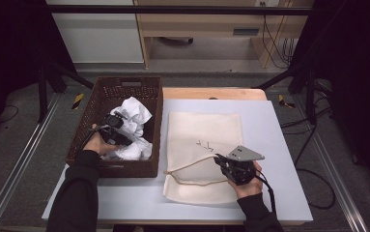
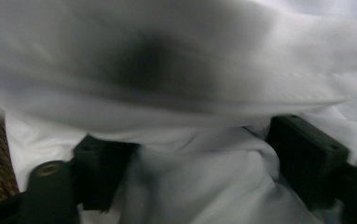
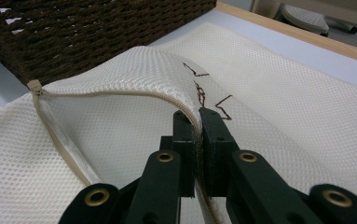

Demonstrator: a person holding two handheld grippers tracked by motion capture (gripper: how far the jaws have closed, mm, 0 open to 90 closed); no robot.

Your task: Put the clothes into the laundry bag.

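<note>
A crumpled white cloth (image 1: 134, 113) lies in a brown wicker basket (image 1: 158, 125) at the table's left. My left gripper (image 1: 123, 136) is down in the basket, its jaws wide apart. In the left gripper view the white cloth (image 2: 213, 56) bulges up between them and fills the gap of the left gripper (image 2: 199, 149). A cream mesh bag (image 1: 204, 140) lies flat on the table's middle. My right gripper (image 1: 217, 158) is shut on the bag's upper zipper edge. In the right gripper view the right gripper (image 3: 198, 116) lifts that edge, so the mesh bag (image 3: 283, 93) gapes along its zipper (image 3: 59, 140).
The bag and basket rest on a pale blue table (image 1: 279, 145) with a wooden strip (image 1: 211, 93) at its far edge. The basket wall (image 3: 97, 32) stands close to the bag's mouth. A dark stitched mark (image 1: 205, 144) sits on the bag. A chair base (image 3: 306, 16) lies beyond.
</note>
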